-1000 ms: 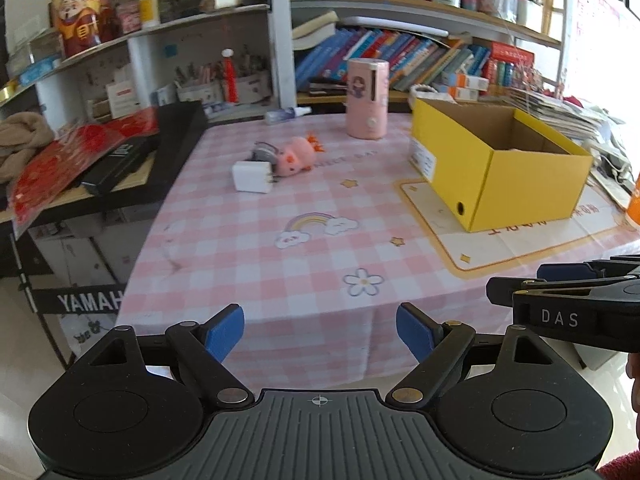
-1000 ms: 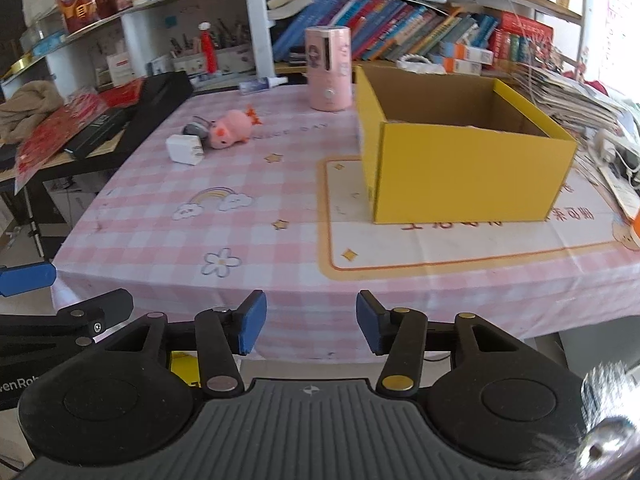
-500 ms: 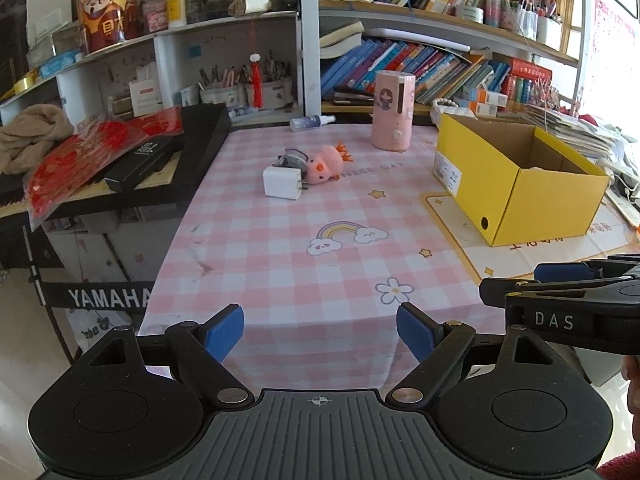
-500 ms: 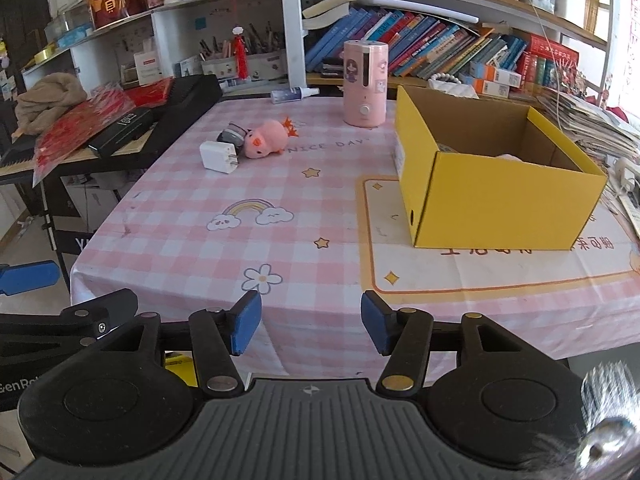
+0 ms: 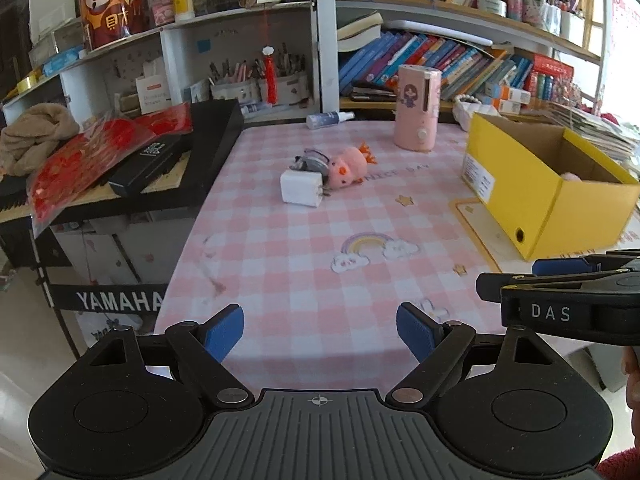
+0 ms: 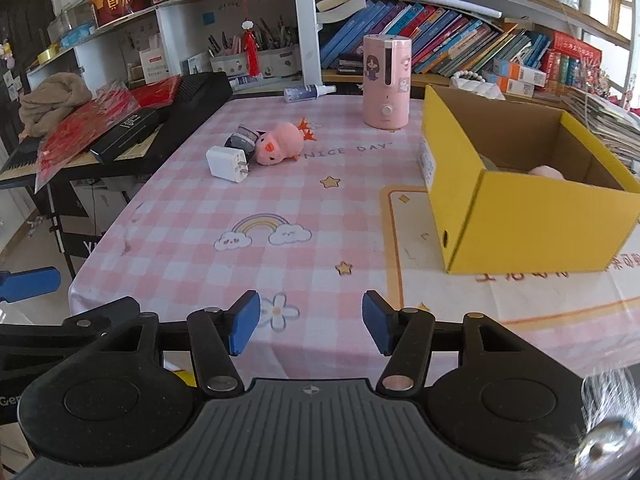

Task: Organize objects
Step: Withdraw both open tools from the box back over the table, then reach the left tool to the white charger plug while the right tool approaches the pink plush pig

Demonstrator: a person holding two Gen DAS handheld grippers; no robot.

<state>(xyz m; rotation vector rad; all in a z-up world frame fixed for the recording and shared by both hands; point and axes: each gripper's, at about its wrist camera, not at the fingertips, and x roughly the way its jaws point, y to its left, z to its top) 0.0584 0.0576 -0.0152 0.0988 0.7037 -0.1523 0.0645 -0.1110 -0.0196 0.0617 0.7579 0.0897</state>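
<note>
Pink-and-white checked tablecloth (image 6: 256, 200) w/ printed rainbow, clouds, stars, a flower and "NICE DAY" lettering; cream mat w/ orange border under the box. White shelving (image 5: 320, 40) along the far edge, packed w/ books, pen pots, jars, a red-and-gold figure tin. Black Yamaha keyboard (image 5: 200, 152) at 9–10 o'clock, beside the table, piled w/ red foil sheets, a black case, a tan cloth.

Count on the cloth: 1 white charger plug (image 6: 228, 164), 1 pink plush pig (image 6: 280, 145), 1 small dark grey-and-black item (image 6: 241, 139) too small to name, 1 pink humidifier (image 6: 387, 82), 1 small spray bottle (image 6: 308, 91), 1 yellow cardboard box (image 6: 520, 216).

Charger, dark item and pig bunched together and touching at about 11 o'clock, mid-depth. Charger lying flat, prongs toward 3 o'clock, at the pig. Pig on its side, long axis roughly 8-to-2 o'clock, snout toward the charger, orange tuft toward the far right. Humidifier upright at 12–1 o'clock, just past the box's far corner. Spray bottle lying down at the far edge, long axis left–right. Box at 2–3 o'clock, open top, long axis running near-to-far; something pale pink inside, mostly hidden.

Left gripper (image 5: 320, 332): blue pads spread wide, nothing between, over the near table edge. Right gripper (image 6: 311, 326): spread too but narrower, nothing held, over the near edge at 6 o'clock.
</note>
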